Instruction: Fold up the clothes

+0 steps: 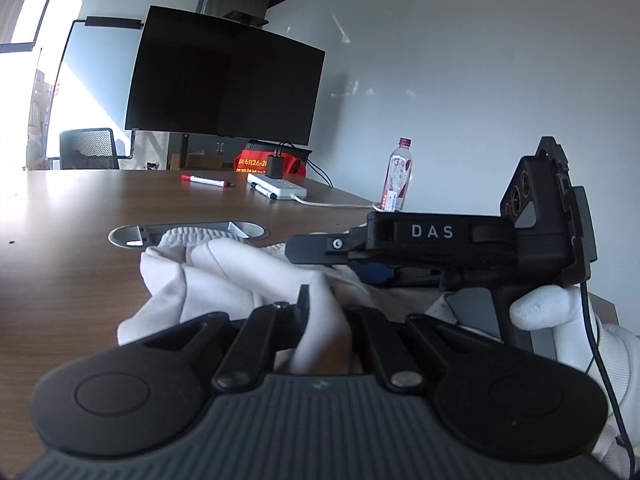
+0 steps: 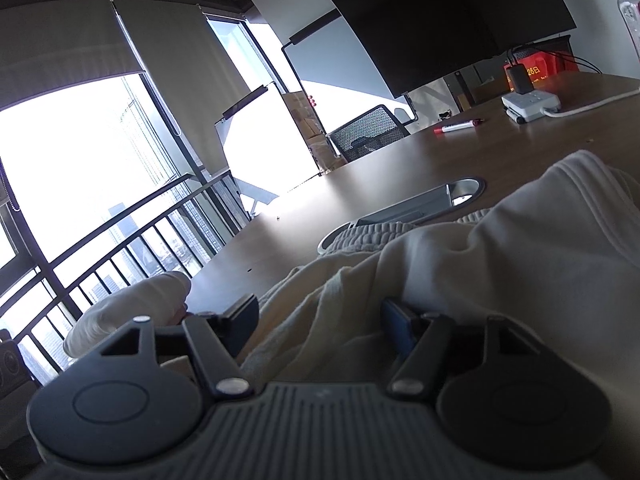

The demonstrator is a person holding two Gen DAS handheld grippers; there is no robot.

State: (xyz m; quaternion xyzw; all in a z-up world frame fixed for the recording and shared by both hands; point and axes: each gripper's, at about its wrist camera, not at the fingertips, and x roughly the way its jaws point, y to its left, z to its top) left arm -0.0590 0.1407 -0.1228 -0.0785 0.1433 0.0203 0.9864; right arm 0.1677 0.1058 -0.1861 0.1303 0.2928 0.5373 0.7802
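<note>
While the garment is bunched like this, you are at the start of the fold, not the end of it.

Garment: the white sweatshirt-like garment (image 1: 248, 276) lies crumpled on the wooden table (image 1: 80, 216), just in front of both grippers, its ribbed hem (image 1: 200, 235) draped over the metal cable hatch (image 1: 132, 234) set into the tabletop.

Left gripper: your left gripper (image 1: 316, 312) has its fingers pinched together on a raised ridge of the cloth, which stands up between them.

Right gripper: your right gripper (image 2: 320, 320) has its fingers spread wide, with a fold of the garment lying between them; from its own camera the pads do not seem to press on it.

Right hand: your gloved hand (image 1: 560, 320) is around the handle of the right gripper, seen from the left camera.

Done so far: only one hold on the fabric; no flat panel, no straight edge and no tucked sleeve can be seen.

Left to do: I judge nearly all of it remains: spread the garment flat, find the sleeves and hem, then fold.

Surroundings: a red marker (image 1: 206, 181), a power strip (image 1: 276, 192) and a water bottle (image 1: 398, 178) sit well apart from the cloth.

Unclear: which part of the garment you hold cannot be told.
</note>
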